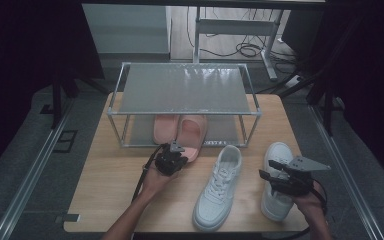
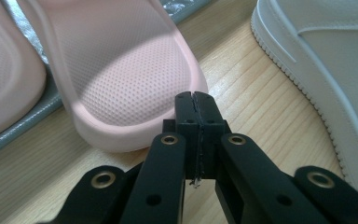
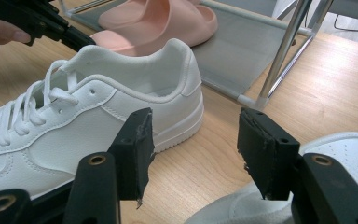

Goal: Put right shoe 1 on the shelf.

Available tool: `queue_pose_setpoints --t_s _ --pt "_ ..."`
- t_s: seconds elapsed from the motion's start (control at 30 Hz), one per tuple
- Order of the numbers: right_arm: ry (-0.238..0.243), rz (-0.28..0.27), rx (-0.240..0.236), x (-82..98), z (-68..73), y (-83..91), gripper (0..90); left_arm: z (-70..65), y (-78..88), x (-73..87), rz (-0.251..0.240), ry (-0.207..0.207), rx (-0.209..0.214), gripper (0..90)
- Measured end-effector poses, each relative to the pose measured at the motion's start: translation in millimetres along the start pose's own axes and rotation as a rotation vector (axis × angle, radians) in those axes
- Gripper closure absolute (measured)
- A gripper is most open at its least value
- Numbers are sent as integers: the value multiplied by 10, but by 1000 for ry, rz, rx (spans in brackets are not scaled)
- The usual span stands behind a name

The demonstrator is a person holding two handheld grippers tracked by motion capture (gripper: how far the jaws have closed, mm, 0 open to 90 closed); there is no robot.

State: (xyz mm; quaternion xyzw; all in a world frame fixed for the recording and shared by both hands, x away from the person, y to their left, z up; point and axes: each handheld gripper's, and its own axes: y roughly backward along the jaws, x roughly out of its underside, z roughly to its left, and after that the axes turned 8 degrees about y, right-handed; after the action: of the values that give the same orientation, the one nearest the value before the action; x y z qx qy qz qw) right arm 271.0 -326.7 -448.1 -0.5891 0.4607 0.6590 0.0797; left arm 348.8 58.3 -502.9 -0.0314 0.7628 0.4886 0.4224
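1. Wooden table with a two-level metal shoe rack sitting at the far side. The rack's grey shelves are see-through-ish mesh, with a shiny frame.
2. Pink slippers, two of them, are on the bottom shelf. The left slipper is fully in the rack; the right slipper pokes out over the near edge onto the table, its rounded end toward the person.
3. Left gripper is right at that sticking-out slipper's near end. In the left gripper view its jaws are pressed flat together with nothing between them, tips just touching or almost touching the slipper's rim. Honestly can't tell if it's real contact.
4. The person's left hand wraps the gripper body from the near side.
5. White sneakers: the left sneaker lies in the middle of the table, slightly angled, toe near, heel far, just right of the pink slipper. The right sneaker sits near the right edge, well apart from the rack.
6. Right gripper hovers over the right sneaker, jaws spread wide and empty. In the right gripper view the gap frames bare wood, with the left sneaker's heel beyond and the right sneaker under the jaws.
7. Rack leg stands just far of it.
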Motion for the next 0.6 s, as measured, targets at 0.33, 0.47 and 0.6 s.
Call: queue_pose_setpoints --t_s 0.33,0.47,0.6 --pt "-4 -7 7 5 -18 33 462 -14 -125 -116 -9 -1 -7 900" --pt "-4 -5 5 5 -16 26 462 4 -178 -148 -14 3 -25 900" --pt "-3 -3 4 8 -14 16 462 41 -217 -195 -17 14 -45 900"
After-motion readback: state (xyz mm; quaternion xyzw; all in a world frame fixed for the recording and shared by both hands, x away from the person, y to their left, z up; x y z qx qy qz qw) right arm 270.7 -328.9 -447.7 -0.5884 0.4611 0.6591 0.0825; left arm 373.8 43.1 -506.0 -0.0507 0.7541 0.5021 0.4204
